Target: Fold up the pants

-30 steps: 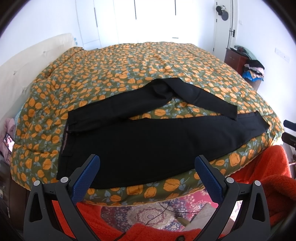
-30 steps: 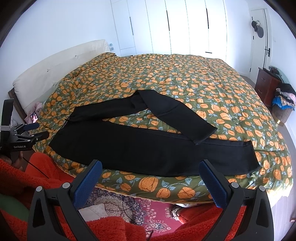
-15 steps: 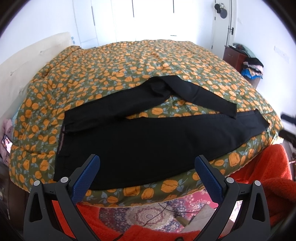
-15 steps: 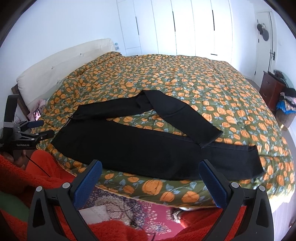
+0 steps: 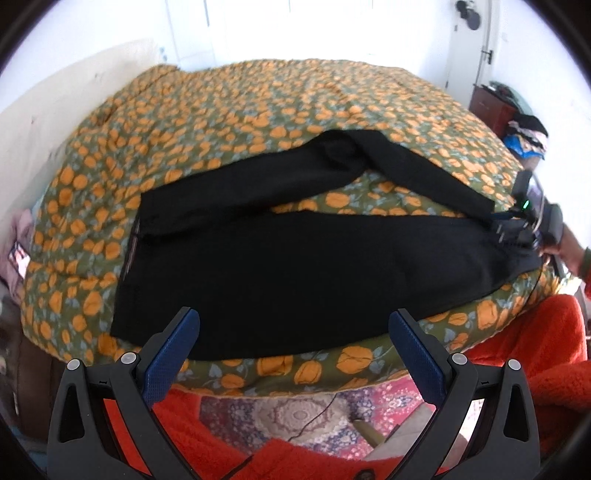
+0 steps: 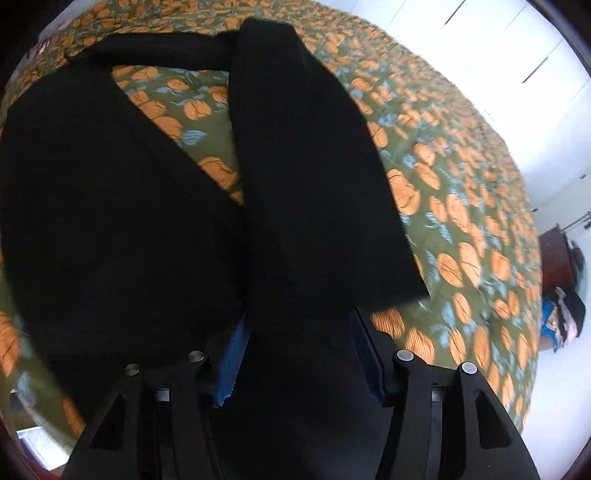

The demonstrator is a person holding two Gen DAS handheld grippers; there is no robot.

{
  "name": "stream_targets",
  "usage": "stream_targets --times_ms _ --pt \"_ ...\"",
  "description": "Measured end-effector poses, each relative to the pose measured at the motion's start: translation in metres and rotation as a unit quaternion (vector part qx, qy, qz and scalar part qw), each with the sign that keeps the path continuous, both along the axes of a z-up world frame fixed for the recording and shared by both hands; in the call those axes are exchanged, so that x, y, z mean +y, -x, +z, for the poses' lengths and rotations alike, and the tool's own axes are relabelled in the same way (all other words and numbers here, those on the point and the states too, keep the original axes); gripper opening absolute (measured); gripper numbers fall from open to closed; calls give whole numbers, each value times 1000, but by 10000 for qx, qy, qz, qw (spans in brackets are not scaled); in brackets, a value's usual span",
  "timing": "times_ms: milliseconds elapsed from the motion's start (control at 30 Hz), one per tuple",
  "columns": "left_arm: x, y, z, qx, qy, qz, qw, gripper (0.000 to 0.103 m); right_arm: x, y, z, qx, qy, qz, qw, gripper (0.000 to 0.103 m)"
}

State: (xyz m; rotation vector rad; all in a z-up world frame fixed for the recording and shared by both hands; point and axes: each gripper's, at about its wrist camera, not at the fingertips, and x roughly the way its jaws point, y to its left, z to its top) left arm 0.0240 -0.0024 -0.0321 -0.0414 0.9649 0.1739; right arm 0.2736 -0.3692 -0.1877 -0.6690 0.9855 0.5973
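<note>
Two views made up this figure. In the left wrist view, we found the black pants (image 5: 295, 266) spread flat on the flowered bedspread (image 5: 258, 107), the waistband at the left, one leg lying along the bed's near edge and the other bent back over the quilt so that its hem crossed toward the right. Beyond the pants the bedspread lay bare up to the white wardrobe doors (image 5: 280, 29), and a patterned rug (image 5: 295, 413) showed below the near edge. The left gripper (image 5: 295, 332) hung just short of that edge, its jaws spread wide with nothing between them and touching nothing. At the far right we saw the right gripper (image 5: 517, 225) down at the leg ends, a hand (image 5: 569, 251) behind it.

In the right wrist view, blurred by motion, we saw the folded-over leg running away from the camera, its hem edge just above the right gripper (image 6: 295, 354). Its jaws were closing with black cloth between the blue pads (image 6: 231, 363); we could not tell whether they already pressed it. Bare quilt stretched to the right, toward a dark dresser (image 6: 554, 258).
</note>
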Motion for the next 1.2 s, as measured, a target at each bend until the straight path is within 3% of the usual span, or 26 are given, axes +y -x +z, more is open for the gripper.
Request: stream_targets --times_ms 33,133,200,267,400,433,500,533,567,633,733,833,1000,1100,1200 --pt "2 -2 -2 37 23 36 10000 102 1 -4 11 -70 -46 -10 10000 12" --pt "4 -12 -11 172 83 67 9998 102 -6 -22 74 -450 -419 -88 9981 12" --pt "1 -22 -18 299 148 29 9994 102 -20 -56 122 -718 -585 -363 9950 11" --pt "-4 -29 -19 356 174 -39 9992 102 -46 -113 170 -1032 -752 -926 9875 11" --pt "-14 -37 -16 318 91 -154 9993 102 -96 -219 219 -1330 -1074 -2127 9620 12" --pt "-16 -39 -16 319 83 -167 9993 102 -104 -240 218 -1196 -1164 -2409 9561 12" --pt "-18 -40 -18 345 96 -184 9992 102 -120 -277 198 -861 -1185 -3117 9388 26" --pt "-17 -41 -19 379 104 -191 9990 102 -124 -284 185 -787 -1136 -3340 9324 49" --pt "-17 -42 -21 414 106 -193 9989 102 -126 -282 171 -794 -1123 -3381 9310 63" --pt "-15 -44 -28 494 123 -174 9986 102 -122 -274 148 -700 -1088 -3321 9343 63" --pt "-8 -50 -40 648 276 -141 9974 102 -110 -245 95 -211 -991 -3122 9446 63" --pt "-1 -61 -52 709 231 -150 9971 102 -100 -211 58 394 -1347 -2998 9436 63" --pt "48 -132 -65 298 -23 175 9994 102 -40 -176 28 1725 -2943 -2648 9019 63" --pt "90 -202 -84 -20 9 787 9969 102 37 -163 21 2369 -3515 -2103 8810 64" --pt "121 -258 -126 247 -304 1442 9888 99 127 -151 11 2959 -3916 -1516 8580 65"
